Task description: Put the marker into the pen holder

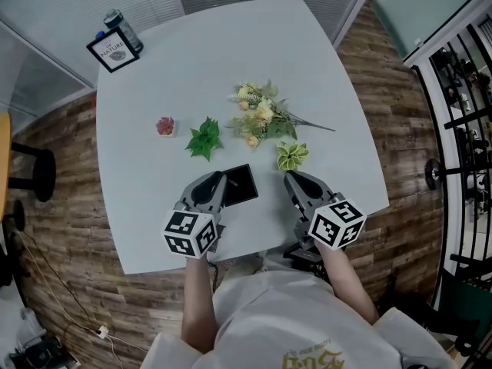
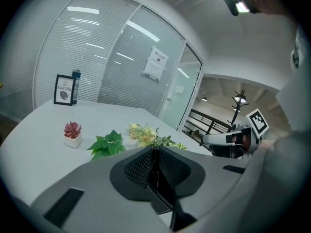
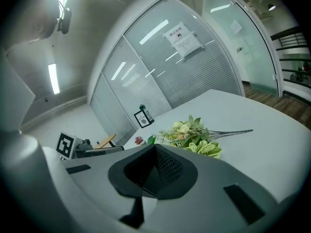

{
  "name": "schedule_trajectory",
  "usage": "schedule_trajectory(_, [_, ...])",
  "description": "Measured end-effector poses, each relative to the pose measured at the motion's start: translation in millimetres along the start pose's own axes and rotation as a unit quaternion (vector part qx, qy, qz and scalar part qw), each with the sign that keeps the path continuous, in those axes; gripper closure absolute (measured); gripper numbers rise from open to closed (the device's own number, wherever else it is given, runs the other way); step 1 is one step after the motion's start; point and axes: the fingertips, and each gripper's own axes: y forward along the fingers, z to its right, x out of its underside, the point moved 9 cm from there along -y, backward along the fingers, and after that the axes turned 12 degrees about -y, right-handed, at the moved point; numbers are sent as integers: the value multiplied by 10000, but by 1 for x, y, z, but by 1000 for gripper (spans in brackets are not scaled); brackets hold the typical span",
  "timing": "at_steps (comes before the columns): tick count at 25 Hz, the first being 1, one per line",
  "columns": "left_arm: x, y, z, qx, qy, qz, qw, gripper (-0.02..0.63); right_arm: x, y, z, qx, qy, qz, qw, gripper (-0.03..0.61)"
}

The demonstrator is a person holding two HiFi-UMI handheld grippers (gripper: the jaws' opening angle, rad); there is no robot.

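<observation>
Left gripper (image 1: pixel 221 178) is clamped on a slim dark stick, the marker (image 2: pixel 154 163) I think, just beside the black holder (image 1: pixel 241 184). Right gripper (image 1: pixel 291 177) is clenched, empty, over the table (image 1: pixel 154 91).

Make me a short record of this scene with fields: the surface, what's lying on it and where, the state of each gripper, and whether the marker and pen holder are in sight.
surface: white table
far corner: framed picture, bottle behind it
middle: pink potted succulent, green leafy sprig, flower bouquet, pale green rosette
near edge: black flat object, between the two grippers
left gripper: jaws together, nothing held
right gripper: jaws together, nothing held
marker, pen holder: not visible in any view
</observation>
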Motion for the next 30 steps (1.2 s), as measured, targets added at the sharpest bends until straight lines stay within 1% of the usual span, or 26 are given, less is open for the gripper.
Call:
schedule_trajectory(6, [7, 9, 5, -29, 171, -143, 9997, 566, 5, 1, 2, -14, 45, -51, 10000, 561])
schedule_trajectory(10, [10, 13, 7, -140, 345, -204, 9991, 566, 7, 1, 5, -18, 111, -68, 9999, 561])
schedule_trajectory(19, [17, 19, 5, -404, 428, -151, 9982, 566, 9, 4, 9, -36, 151, -94, 9998, 561])
schedule_trajectory(24, [20, 21, 7, -498, 480, 4, 9976, 565, 10, 6, 10, -64, 161, -121, 9998, 561])
schedule_trajectory(27, [20, 23, 6, -500, 541, -2, 9973, 565, 10, 6, 12, -63, 168, -131, 9998, 561])
schedule_trajectory(30, [20, 22, 5, -606, 604, -10, 9963, 565, 8, 5, 15, -29, 112, -134, 9998, 561])
